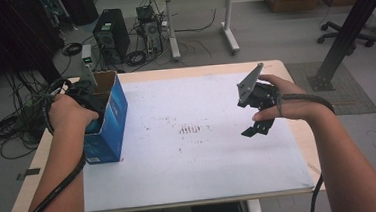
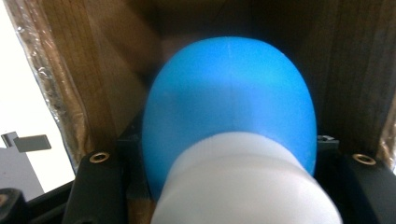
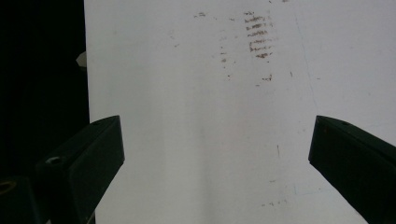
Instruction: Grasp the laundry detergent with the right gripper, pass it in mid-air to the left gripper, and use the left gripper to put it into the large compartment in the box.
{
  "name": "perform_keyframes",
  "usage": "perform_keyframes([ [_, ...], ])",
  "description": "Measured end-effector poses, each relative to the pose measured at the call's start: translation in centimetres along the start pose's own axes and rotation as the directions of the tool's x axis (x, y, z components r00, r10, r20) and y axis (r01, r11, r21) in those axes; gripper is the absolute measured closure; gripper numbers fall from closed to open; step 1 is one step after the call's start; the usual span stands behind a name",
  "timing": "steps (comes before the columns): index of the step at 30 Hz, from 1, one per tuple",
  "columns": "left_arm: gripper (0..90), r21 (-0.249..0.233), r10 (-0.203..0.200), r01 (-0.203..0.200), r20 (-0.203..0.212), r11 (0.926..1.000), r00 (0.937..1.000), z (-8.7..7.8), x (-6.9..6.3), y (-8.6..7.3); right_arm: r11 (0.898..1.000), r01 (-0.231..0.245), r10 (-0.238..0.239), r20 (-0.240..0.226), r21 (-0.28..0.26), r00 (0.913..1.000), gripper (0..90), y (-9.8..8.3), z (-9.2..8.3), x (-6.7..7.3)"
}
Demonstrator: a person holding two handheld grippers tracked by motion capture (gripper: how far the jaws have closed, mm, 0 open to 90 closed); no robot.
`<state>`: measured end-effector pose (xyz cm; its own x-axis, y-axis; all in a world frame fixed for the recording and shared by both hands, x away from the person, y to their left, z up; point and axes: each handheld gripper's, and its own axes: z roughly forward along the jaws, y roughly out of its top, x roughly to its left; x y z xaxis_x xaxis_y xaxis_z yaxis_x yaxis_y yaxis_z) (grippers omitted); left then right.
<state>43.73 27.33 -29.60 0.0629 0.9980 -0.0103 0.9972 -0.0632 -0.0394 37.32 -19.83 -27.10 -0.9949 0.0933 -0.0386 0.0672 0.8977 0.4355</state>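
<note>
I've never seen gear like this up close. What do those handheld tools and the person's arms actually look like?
Each tool is black. The right tool carries a grey three-cornered plate on top, and its own view shows two flat, blocky black jaws. The left tool has small brass-coloured fittings by its jaws. A thick black cable trails from each tool along the forearm. Both forearms are bare, no sleeves or gloves.

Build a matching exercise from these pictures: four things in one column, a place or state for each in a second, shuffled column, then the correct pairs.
Things
1. blue cardboard box
2. round blue object with a white end
3. right tool
4. rust-brown smudge marks

Places or states
A. jaws spread wide, holding nothing, above the white table mat
B. near the middle of the mat
C. standing at the mat's left edge, top open
D. between the left tool's jaws, inside the box

Pairs: 1-C, 2-D, 3-A, 4-B
</note>
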Motion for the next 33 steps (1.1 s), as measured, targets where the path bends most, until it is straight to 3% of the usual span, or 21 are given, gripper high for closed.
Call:
perform_keyframes([
  [8, 34.7, 0.005, 0.001, -0.001, 0.017, 1.0, 0.9999, 0.3, -0.1, 0.1, 1.0, -0.002, 0.002, 0.002, -0.004, 1.0, 3.5, -0.2, -0.1, 0.1],
  [20, 32.2, 0.004, -0.001, 0.001, 0.0, 1.0, 1.0, 0.2, -0.2, 0.0, 1.0, -0.009, 0.009, 0.006, -0.01, 0.9999, 3.4, -0.5, -0.2, 0.1],
  [33, 30.9, -0.036, 0.0, 0.0, -0.01, 0.9994, 0.9999, -1.6, -0.4, -0.4, 1.0, -0.005, 0.005, 0.006, -0.013, 1.0, 3.5, -0.4, -0.2, 0.2],
])
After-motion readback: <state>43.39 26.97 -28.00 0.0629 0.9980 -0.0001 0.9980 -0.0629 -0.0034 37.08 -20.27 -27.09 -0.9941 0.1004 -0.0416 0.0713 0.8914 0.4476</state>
